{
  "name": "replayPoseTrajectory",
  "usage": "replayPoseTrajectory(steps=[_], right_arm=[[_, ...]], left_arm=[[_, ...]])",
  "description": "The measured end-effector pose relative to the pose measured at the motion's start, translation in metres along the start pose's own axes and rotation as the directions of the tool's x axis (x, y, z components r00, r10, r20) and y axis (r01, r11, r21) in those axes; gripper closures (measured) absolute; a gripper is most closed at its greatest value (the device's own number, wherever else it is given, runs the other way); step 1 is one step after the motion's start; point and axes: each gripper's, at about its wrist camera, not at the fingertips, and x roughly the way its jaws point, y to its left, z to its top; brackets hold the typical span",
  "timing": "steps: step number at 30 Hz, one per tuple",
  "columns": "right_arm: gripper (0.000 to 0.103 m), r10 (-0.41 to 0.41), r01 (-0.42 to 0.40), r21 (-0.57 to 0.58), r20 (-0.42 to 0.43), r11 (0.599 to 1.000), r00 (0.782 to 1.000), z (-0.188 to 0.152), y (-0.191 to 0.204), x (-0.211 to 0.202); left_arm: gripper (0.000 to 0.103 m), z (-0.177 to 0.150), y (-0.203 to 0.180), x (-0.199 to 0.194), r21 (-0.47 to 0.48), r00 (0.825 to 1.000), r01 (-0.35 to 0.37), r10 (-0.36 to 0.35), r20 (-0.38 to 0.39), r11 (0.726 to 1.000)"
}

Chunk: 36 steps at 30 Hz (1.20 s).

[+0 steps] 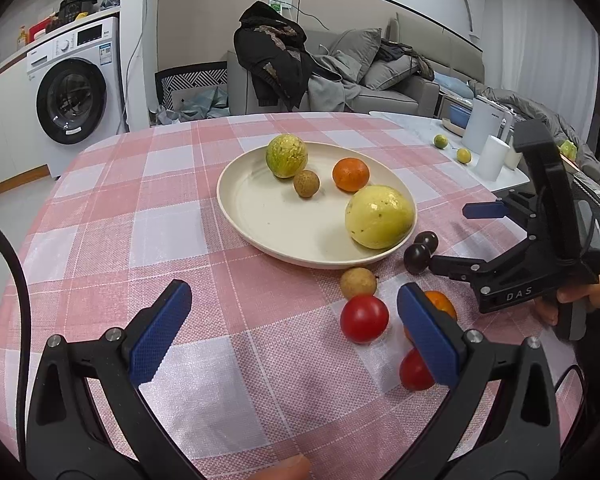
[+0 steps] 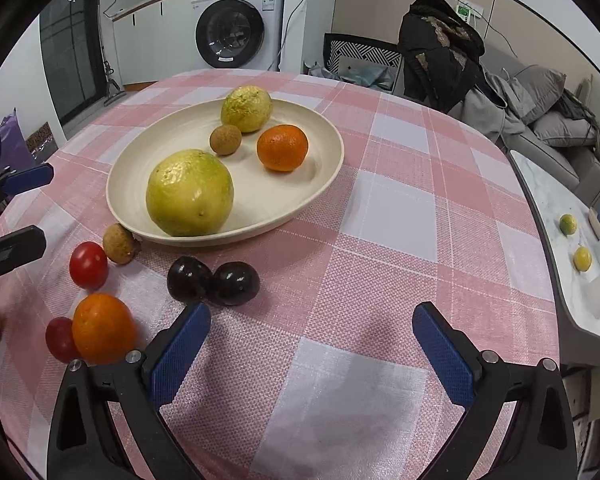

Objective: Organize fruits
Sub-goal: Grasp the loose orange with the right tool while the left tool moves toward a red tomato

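Note:
A cream plate holds two yellow-green fruits, a tangerine and a longan. On the cloth beside it lie a longan, two dark plums, two red tomatoes and an orange. My left gripper is open and empty, just left of the tomatoes. My right gripper is open and empty, with its lower finger at the plums.
The round table has a pink checked cloth. A white side table to the right carries two small limes, cups and a kettle. A washing machine, a chair with a jacket and a sofa stand behind.

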Motion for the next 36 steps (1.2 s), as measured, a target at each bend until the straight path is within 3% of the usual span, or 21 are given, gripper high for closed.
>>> replayPoseTrajectory(steps=[16, 17, 18, 27, 33, 36], right_arm=[[0.002, 0.05, -0.049, 0.028, -0.021, 0.998, 0.999, 0.009, -0.001, 0.009], [0.008, 0.053, -0.052, 0.021, -0.016, 0.998, 0.998, 0.009, -0.001, 0.008], [0.02, 0.058, -0.058, 0.014, -0.017, 0.998, 0.998, 0.009, 0.001, 0.007], [0.061, 0.164, -0.163, -0.042, 0.004, 0.986, 0.987, 0.007, 0.011, 0.001], [0.081, 0.218, -0.217, -0.061, 0.015, 0.974, 0.976, 0.005, 0.015, -0.002], [0.081, 0.217, -0.214, -0.088, 0.022, 0.973, 0.976, 0.003, 0.018, -0.005]], left_arm=[[0.001, 0.0, 0.001, 0.002, -0.005, 1.0, 0.0, 0.0, -0.001, 1.0], [0.001, -0.001, 0.001, 0.001, -0.005, 1.0, 0.001, -0.001, -0.001, 1.0], [0.001, -0.001, 0.001, 0.001, -0.005, 1.0, 0.0, 0.0, -0.002, 1.0], [0.001, -0.001, 0.001, 0.002, -0.004, 1.0, 0.0, 0.0, -0.002, 1.0], [0.001, -0.001, 0.001, 0.001, -0.004, 1.0, 0.0, 0.0, -0.002, 1.0], [0.001, -0.001, 0.001, 0.001, -0.006, 1.0, 0.0, 0.0, -0.001, 1.0]])
